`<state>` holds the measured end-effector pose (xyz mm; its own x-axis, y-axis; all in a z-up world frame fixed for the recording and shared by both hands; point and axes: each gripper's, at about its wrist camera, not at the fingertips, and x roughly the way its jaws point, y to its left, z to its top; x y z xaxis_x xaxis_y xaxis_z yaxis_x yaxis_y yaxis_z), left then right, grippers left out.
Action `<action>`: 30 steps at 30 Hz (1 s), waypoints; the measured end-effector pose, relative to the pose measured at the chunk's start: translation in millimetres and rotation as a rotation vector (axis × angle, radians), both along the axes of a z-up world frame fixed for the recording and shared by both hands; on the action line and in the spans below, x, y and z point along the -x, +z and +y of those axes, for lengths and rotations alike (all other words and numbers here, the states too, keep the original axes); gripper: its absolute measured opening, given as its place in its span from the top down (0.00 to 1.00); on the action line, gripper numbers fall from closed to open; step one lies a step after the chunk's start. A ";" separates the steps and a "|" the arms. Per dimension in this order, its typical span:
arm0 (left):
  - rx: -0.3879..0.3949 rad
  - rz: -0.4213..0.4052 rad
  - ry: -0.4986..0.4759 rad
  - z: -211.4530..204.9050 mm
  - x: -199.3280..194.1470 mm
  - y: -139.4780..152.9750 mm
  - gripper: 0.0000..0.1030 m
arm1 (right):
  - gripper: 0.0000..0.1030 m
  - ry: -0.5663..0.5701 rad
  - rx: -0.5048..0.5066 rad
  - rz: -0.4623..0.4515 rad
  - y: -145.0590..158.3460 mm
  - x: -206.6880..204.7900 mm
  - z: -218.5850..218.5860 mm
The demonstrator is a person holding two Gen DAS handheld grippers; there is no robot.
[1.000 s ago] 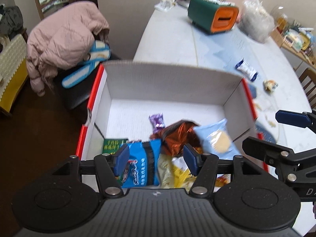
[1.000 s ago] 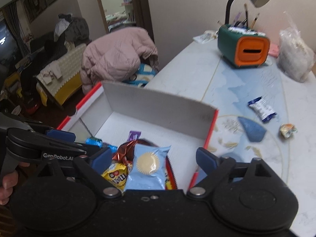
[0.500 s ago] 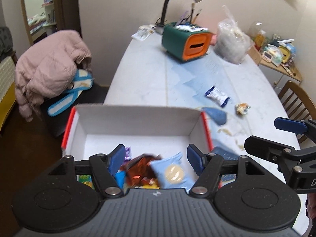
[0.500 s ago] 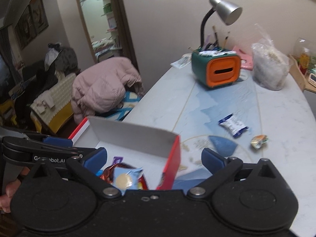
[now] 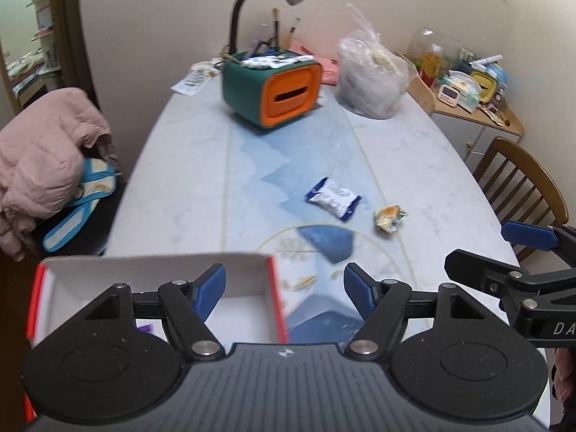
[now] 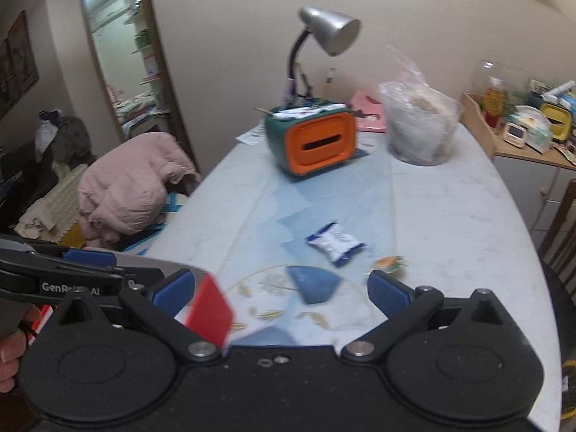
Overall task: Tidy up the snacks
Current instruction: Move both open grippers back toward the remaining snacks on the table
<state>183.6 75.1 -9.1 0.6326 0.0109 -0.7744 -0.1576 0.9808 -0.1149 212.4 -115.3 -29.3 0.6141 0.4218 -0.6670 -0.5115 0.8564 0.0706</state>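
Both left gripper (image 5: 284, 289) and right gripper (image 6: 280, 293) wide apart, empty, near white cardboard box with red rim (image 5: 154, 270); blue-and-white crinkled snack packet (image 5: 333, 198) lies mid-table beside small orange-green wrapped sweet (image 5: 389, 216): approach packet low, jaws straddling its short width.

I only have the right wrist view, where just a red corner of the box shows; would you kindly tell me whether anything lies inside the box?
Observer: Yes. The left wrist view looks into the box, and a purple wrapper shows on its white floor, mostly hidden behind the gripper body.
Operator: Thank you. Is the left gripper carrying anything?
Observer: No. The left gripper is open with nothing between its fingers, and its opening frames the box's red right wall.
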 end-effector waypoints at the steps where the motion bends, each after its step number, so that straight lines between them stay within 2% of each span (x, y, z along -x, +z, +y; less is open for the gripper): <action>1: 0.003 0.004 -0.006 -5.2 -8.1 -1.4 0.30 | 0.00 -0.009 0.003 0.003 -1.3 -5.6 -6.3; 10: 0.004 0.063 -0.015 -42.2 -84.0 -20.9 0.30 | 0.00 -0.037 0.024 0.034 -18.8 -61.2 -51.3; 14: 0.025 0.106 0.014 -46.7 -116.3 -33.2 0.30 | 0.01 -0.034 0.038 0.048 -27.9 -88.6 -61.8; 22: 0.119 0.215 0.153 -34.9 -184.2 -70.2 0.30 | 0.04 -0.016 0.071 0.101 -62.7 -142.8 -68.7; 28: 0.213 0.291 0.271 -20.9 -228.0 -102.4 0.30 | 0.09 0.063 0.148 0.136 -86.7 -171.6 -61.8; 30: 0.223 0.306 0.302 -19.7 -240.7 -113.3 0.30 | 0.10 0.078 0.151 0.154 -91.8 -180.7 -62.6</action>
<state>424.2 55.4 -122.3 0.3697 -0.0282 -0.9287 -0.4909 0.8427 -0.2210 393.2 -177.9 -121.0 0.4696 0.3524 -0.8095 -0.5701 0.8211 0.0267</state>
